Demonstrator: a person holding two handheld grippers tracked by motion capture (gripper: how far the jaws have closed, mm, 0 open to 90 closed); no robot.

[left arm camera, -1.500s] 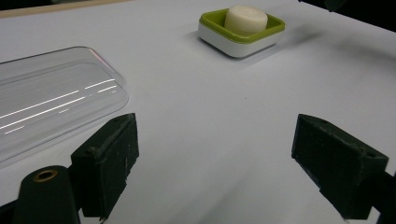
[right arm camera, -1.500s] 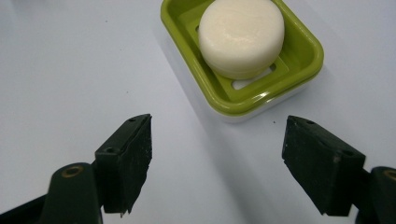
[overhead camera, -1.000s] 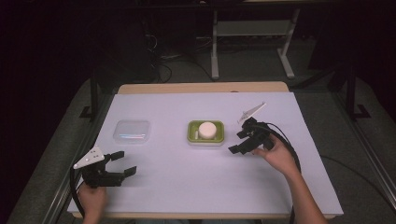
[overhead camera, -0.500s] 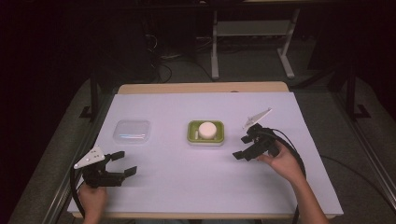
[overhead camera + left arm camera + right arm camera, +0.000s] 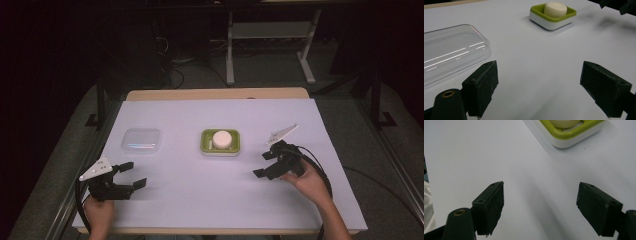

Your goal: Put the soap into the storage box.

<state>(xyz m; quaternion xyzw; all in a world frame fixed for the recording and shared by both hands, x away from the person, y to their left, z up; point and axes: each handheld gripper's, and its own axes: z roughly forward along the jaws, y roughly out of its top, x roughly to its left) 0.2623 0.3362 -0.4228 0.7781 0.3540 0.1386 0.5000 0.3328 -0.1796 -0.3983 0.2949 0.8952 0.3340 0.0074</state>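
The soap dish [image 5: 221,142] lies flat, long side across the counter [image 5: 200,200]. It sits left of the right hand-held gripper [image 5: 264,165]. Both that and the left hand-held gripper [image 5: 135,175] are wide, holding nothing.

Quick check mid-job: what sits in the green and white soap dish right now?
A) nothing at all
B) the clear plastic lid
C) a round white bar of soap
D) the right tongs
C: a round white bar of soap rests inside the green and white soap dish, while the clear plastic lid lies apart to its left on the table and the right tongs hang open off to its right.
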